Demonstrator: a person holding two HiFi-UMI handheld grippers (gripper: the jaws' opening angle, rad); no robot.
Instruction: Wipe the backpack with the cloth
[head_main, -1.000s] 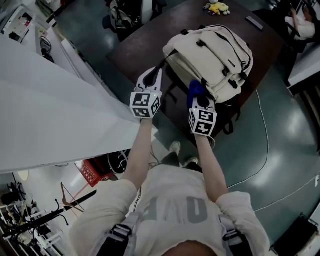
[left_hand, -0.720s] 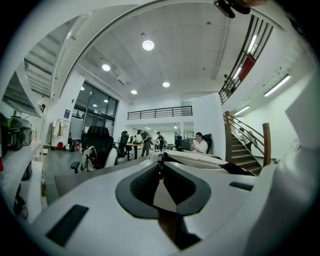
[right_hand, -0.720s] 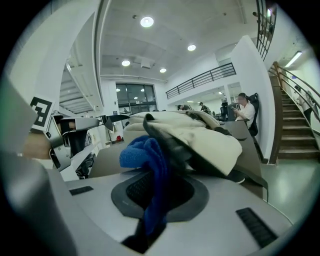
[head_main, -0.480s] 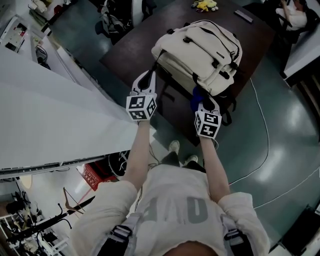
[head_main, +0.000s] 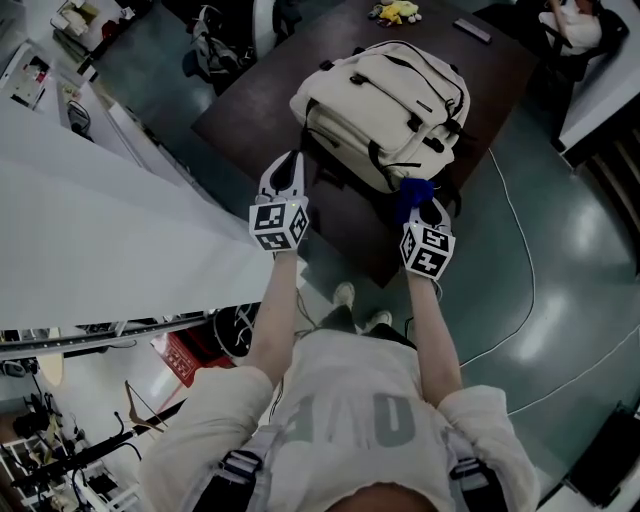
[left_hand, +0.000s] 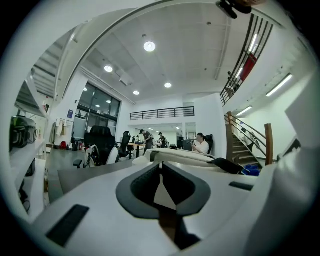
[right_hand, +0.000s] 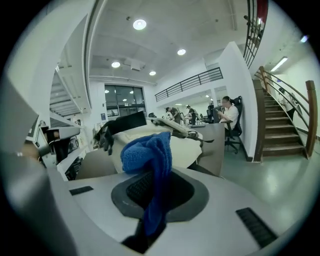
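On the desk (head_main: 262, 95), toward its near right corner, the cream backpack (head_main: 385, 90) lies flat with its front side up, and it keeps the same place on the desk as a second ago. What has changed is the position of the tools along it. The right gripper (head_main: 421, 207), clamped shut on the blue cloth (head_main: 412, 190), has slid from the middle of the bag's near side to its near right end, by the desk's near edge. The left gripper (head_main: 289, 168), jaws together with nothing between them, has drifted slightly off the bag's near left corner and now hangs over the desk's near edge. I judge this to be one wiping stroke along the bag's lower side reaching its end. The broad top face probably remains to be wiped.

From the right gripper's own camera, the cloth (right_hand: 147, 152) spills up out of the closed jaws and covers much of the backpack (right_hand: 192, 150) behind it. No view settles whether the cloth is actually pressing on the fabric. The left gripper (left_hand: 161, 172) sees only a low sliver of the bag (left_hand: 182, 156). From the head camera, the right gripper's cube hides the bag's near right corner and the straps hanging there.
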